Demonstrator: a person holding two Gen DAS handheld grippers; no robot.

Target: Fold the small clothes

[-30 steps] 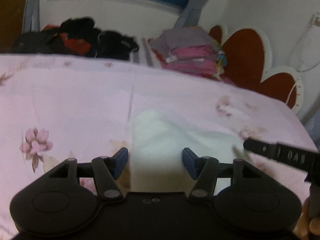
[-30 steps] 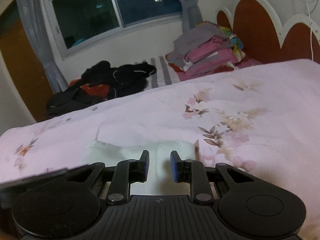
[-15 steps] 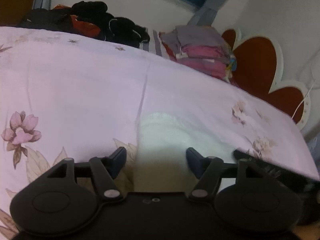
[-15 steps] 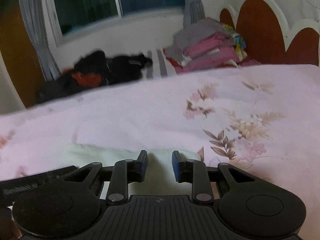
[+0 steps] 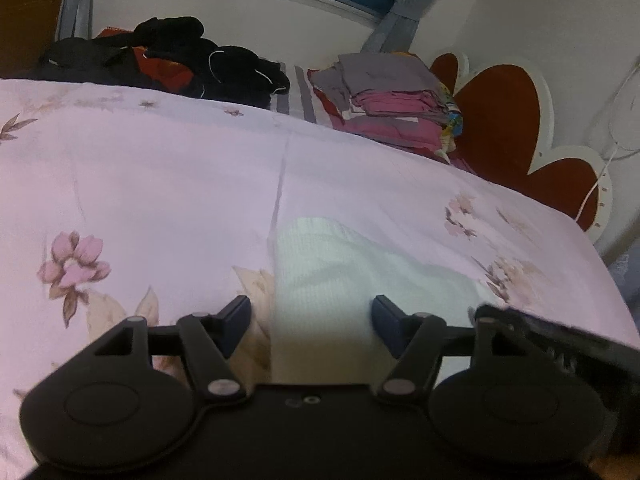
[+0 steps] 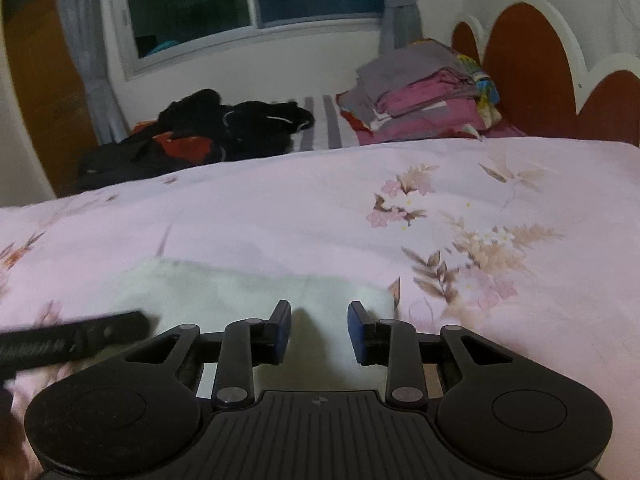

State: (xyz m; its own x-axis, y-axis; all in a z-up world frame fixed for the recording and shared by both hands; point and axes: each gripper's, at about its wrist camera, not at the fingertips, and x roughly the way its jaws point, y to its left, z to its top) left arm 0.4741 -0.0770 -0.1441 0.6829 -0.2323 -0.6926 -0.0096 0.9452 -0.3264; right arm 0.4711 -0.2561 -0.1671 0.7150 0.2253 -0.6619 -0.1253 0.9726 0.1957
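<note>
Both tongs hang released over a small white garment (image 5: 332, 280) lying flat on the pink floral bedspread (image 5: 160, 184): the left tongs (image 5: 311, 322) spread wide, the right tongs (image 6: 319, 332) narrower. Farther back sit dark heaped clothes (image 6: 216, 128) and a folded stack (image 6: 424, 96).

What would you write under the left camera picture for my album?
Open left hand-held gripper poised over a small white knitted garment lying on a pink floral bedspread.
</note>
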